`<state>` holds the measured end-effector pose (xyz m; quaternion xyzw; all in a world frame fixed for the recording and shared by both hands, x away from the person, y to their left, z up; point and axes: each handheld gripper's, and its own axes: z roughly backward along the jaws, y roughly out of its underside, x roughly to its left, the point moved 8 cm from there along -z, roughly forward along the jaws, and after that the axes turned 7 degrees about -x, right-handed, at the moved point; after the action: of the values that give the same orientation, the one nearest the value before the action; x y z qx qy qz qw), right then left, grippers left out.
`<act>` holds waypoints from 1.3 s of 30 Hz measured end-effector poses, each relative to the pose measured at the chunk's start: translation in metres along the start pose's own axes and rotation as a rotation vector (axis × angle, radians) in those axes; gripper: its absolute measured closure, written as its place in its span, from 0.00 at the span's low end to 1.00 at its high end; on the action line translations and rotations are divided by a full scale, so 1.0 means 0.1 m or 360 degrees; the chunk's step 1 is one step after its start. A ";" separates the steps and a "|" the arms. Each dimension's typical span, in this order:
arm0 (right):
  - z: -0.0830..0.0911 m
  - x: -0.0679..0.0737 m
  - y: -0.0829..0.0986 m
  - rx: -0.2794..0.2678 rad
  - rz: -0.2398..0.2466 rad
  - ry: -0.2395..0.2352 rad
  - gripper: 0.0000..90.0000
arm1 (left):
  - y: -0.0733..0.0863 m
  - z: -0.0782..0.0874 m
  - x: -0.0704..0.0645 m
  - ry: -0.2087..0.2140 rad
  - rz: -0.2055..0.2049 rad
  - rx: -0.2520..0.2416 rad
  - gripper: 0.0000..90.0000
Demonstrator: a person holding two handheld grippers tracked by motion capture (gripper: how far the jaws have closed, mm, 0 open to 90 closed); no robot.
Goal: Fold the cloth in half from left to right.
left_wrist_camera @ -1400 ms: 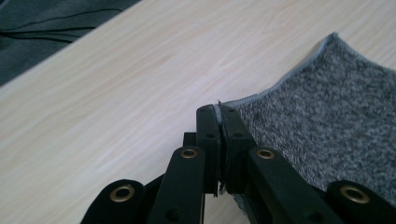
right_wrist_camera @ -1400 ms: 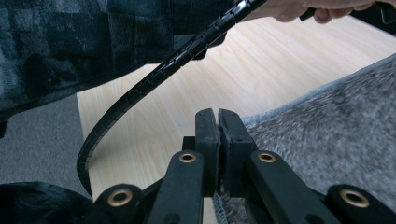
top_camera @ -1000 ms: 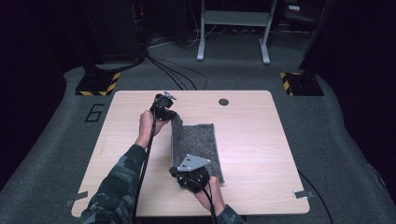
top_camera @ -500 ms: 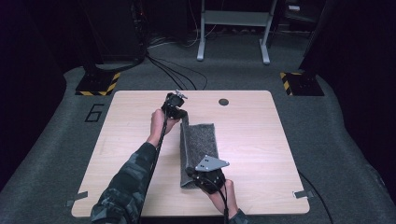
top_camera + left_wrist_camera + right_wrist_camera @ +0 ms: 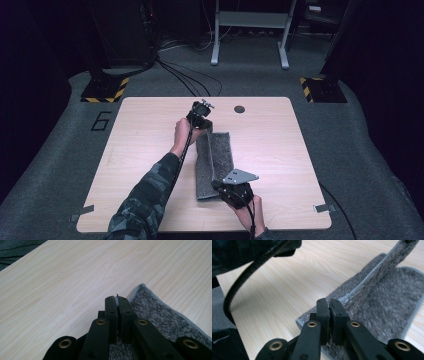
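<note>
Lying folded lengthwise near the middle of the surface (image 5: 150, 145), the grey fuzzy cloth (image 5: 214, 160) runs from 12 to 6 o'clock. Left gripper (image 5: 201, 116) and right gripper (image 5: 220, 186) each have jaws clenched on its edge, hiding the pinched corners.

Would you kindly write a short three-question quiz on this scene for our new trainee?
1. True or false: the left hand-held gripper is shut on the grey cloth.
2. The right hand-held gripper holds the cloth at: A) its near end, B) its far end, C) nowhere.
3. What small dark round thing lies in the wooden table near its far edge?

Key: 1 true; 2 A; 3 a hole.
</note>
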<state>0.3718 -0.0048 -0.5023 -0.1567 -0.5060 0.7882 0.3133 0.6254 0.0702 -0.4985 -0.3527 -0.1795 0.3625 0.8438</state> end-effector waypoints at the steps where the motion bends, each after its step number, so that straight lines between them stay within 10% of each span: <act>1: 0.01 -0.02 0.02 -0.0001 -0.0010 0.0009 0.97 | 0.00 -0.01 -0.01 0.0005 -0.0004 0.0004 0.97; 23: 0.10 -0.34 0.43 0.0143 -0.0116 0.0140 0.96 | -0.08 -0.39 -0.30 0.0040 -0.0060 0.0048 0.95; 28: 0.13 -0.42 0.55 0.0184 -0.0125 0.0196 0.94 | -0.10 -0.43 -0.33 0.0084 0.0000 -0.0001 0.52; 39: 0.25 -0.57 0.78 0.0294 -0.0189 0.0287 0.73 | 0.15 -0.19 -0.03 0.0007 0.0076 -0.0046 0.31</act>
<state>0.3747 -0.0819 -0.5653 -0.1671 -0.4096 0.7942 0.4166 0.6271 0.0666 -0.5225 -0.3699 -0.1742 0.3792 0.8301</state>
